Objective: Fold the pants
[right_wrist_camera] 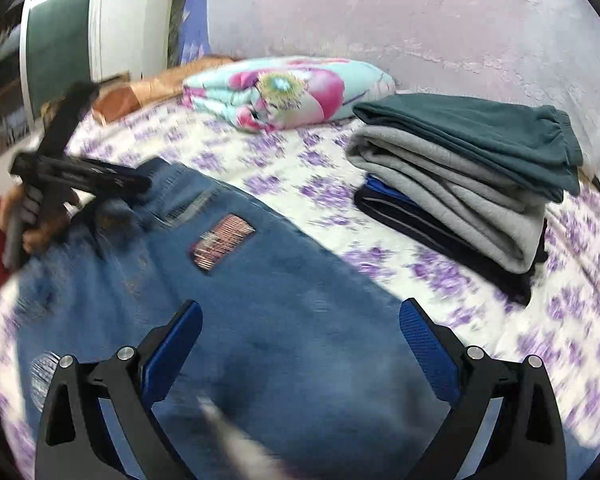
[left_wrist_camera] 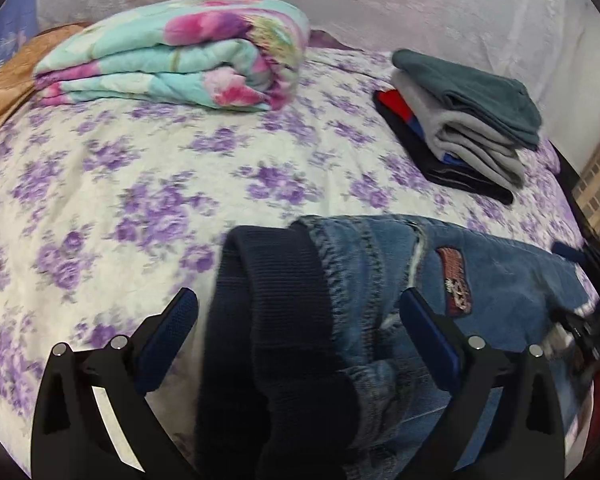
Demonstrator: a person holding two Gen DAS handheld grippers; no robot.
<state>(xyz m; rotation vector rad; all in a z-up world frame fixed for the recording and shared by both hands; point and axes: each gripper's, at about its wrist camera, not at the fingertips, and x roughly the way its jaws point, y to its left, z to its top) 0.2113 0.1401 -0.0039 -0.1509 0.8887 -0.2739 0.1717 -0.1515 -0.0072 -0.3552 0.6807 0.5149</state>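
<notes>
Jeans (left_wrist_camera: 500,280) lie between both wide-spread grippers — left gripper (left_wrist_camera: 298,320), right gripper (right_wrist_camera: 300,328) — gripped by neither.

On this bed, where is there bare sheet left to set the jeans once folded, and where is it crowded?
The widest bare floral sheet lies in front of the folded quilt and left of the jeans. A narrower strip runs between the jeans and the stack of folded clothes. The stack and the quilt fill the wall side; both open grippers crowd the jeans.
</notes>
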